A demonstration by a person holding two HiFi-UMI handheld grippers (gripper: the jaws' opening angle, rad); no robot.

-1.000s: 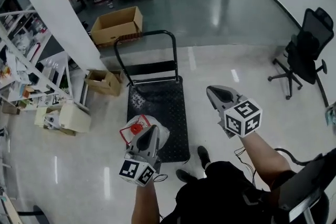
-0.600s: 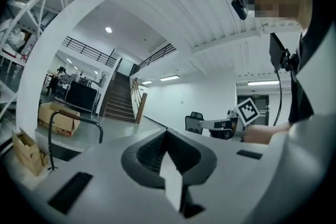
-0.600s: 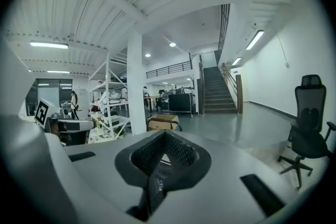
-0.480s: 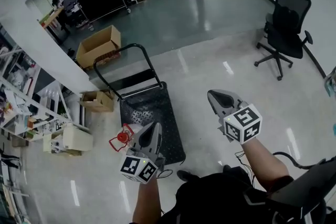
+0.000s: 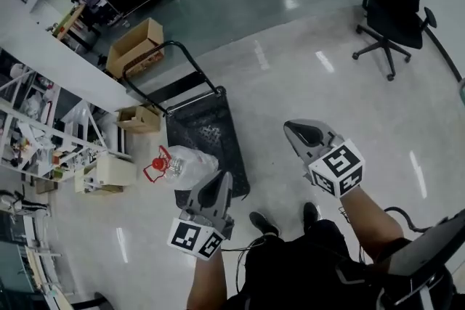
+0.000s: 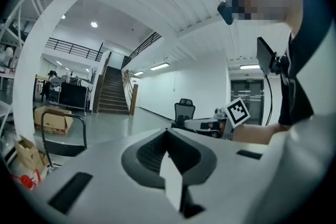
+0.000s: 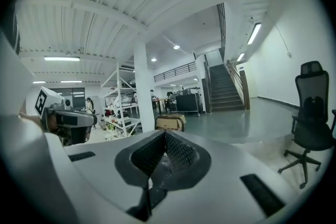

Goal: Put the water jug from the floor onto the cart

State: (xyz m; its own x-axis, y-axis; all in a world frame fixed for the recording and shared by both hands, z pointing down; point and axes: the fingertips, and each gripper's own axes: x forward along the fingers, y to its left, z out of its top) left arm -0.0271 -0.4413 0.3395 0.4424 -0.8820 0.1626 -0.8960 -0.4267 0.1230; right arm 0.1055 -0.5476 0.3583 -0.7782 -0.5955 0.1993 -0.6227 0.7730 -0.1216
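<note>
Clear plastic with a red cap (image 5: 156,168): the water jug (image 5: 187,162) lies on its side at the near left corner of the cart (image 5: 211,128), cap pointing away from the deck. From the head view the jug overlaps the deck's left edge. Whether it rests on the black deck or on the floor (image 5: 290,76) just beside it cannot be told.

The cart's handle (image 5: 168,44) stands at the far end, towards a cardboard box (image 5: 134,47). An office chair (image 5: 396,3) stands well apart at the upper right.

The left tongs (image 5: 216,185) hang near the jug's near side but apart from it. The left gripper view shows their tips (image 6: 167,136) clenched together with nothing between them. The right tongs (image 5: 299,131) are held over bare floor to the right of the cart, well apart from the jug. The right gripper view shows them (image 7: 164,136) likewise clenched and empty.

Progress, as a judgement:
- **If the jug lies on the floor:** the lift is not yet begun, and both tongs must release, come to the jug and carry it onto the deck.
- **If it lies on the deck:** only a check of its seating at the edge is left, since a round jug on its side at a corner could roll off.
</note>
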